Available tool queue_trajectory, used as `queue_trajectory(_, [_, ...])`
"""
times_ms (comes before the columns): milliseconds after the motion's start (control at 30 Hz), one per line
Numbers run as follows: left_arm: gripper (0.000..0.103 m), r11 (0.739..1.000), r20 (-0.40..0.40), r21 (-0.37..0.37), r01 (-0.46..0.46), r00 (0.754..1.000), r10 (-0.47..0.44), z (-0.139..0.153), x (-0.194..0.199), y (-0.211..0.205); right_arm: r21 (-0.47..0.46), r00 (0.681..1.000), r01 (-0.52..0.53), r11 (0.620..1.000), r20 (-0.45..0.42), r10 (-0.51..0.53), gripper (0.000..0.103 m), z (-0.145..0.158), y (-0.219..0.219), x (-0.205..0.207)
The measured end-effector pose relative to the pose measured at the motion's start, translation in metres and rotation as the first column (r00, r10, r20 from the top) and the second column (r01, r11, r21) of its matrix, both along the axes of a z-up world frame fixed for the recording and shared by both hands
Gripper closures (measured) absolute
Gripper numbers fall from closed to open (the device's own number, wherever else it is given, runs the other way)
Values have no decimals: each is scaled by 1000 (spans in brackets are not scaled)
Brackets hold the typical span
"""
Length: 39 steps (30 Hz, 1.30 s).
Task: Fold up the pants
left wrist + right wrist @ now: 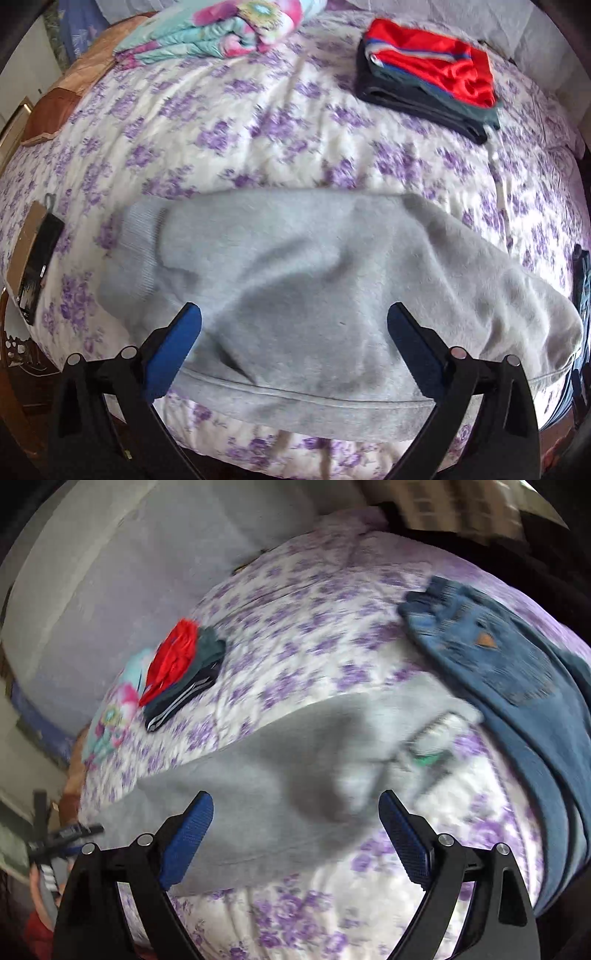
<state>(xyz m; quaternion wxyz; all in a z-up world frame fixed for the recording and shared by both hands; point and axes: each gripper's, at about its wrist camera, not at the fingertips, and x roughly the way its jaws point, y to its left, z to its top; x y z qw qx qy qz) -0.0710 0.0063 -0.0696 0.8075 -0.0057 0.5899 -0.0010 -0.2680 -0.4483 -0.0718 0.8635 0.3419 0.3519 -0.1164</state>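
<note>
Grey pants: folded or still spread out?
Folded: the grey pants lie as a short doubled bundle with the ribbed cuff on top, on the bedspread.

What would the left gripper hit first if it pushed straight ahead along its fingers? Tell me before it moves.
Most likely the gray pants. The left gripper is open, angled steeply down over them, with nothing visible in between. The flowered bedspread lies beneath. Depth is hard to judge through the fisheye.

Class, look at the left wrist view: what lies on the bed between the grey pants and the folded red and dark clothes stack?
Nothing: between the grey pants and the clothes stack, only bare floral bedspread shows in the left wrist view.
</note>
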Motion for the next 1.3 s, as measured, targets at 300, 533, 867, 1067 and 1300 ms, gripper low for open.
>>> queue_trajectory(300, [4, 991, -7, 112, 72, 997, -72, -62, -19, -38, 299, 960, 251, 921, 48, -277, 11, -52, -85, -76])
queue_trajectory(533, [4, 993, -34, 87, 80, 996, -78, -63, -19, -37, 353, 980, 165, 921, 50, -195, 11, -65, -87, -47])
queue_trajectory(867, [4, 994, -8, 94, 50, 999, -50, -61, -20, -34, 370, 992, 77, 926, 68, -110, 10, -78, -72, -3])
queue_trajectory(1067, [5, 995, -37, 76, 58, 998, -56, -46, -16, -41, 369, 992, 64, 927, 78, -100, 52, -89, -74, 21])
queue_trajectory(1300, [5, 950, 71, 115, 289, 952, -298, -10, -24, -116, 251, 993, 35, 967, 104, -63, 74, -60, -59, 13])
